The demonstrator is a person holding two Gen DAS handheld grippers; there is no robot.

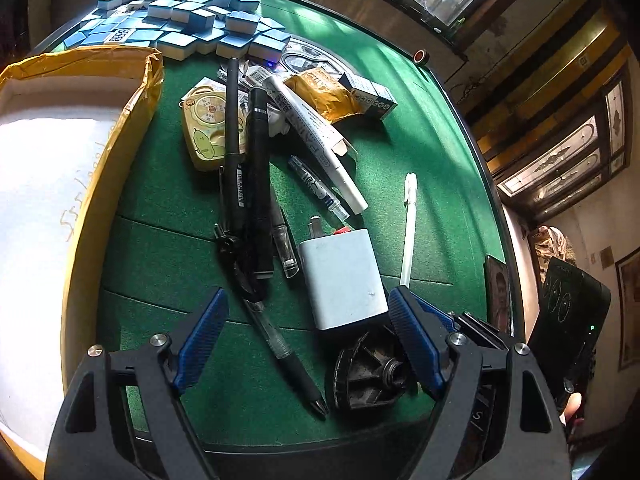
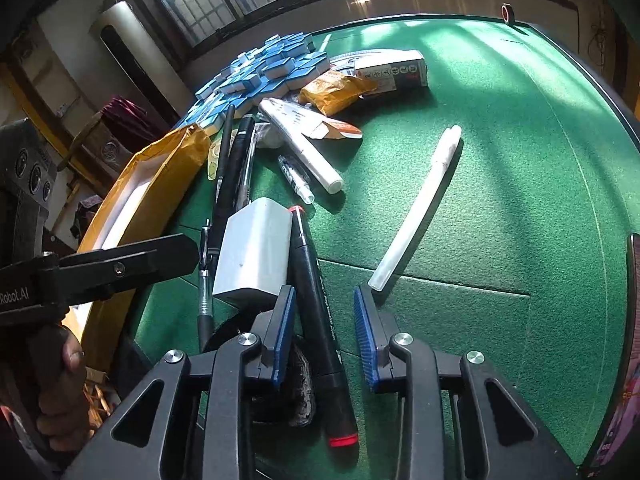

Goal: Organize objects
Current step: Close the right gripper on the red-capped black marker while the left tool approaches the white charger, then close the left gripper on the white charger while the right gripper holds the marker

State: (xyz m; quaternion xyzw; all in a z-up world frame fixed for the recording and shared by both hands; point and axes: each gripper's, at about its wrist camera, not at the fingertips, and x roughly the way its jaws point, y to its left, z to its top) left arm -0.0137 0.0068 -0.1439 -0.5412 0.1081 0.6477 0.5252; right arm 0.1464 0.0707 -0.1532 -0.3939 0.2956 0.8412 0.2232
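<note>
The right gripper (image 2: 324, 336), fingers narrowed around but not visibly pinching the black red-capped marker (image 2: 316, 312), is mid-grasp; the marker lies at six o'clock on the green felt bench (image 2: 500, 200). Next: close, lift. The left gripper (image 1: 308, 340) hangs wide open, empty.

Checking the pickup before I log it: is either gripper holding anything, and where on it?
Nothing is held yet. The right gripper straddles the black marker around mid-barrel without pinching it; the left gripper is open.
</note>
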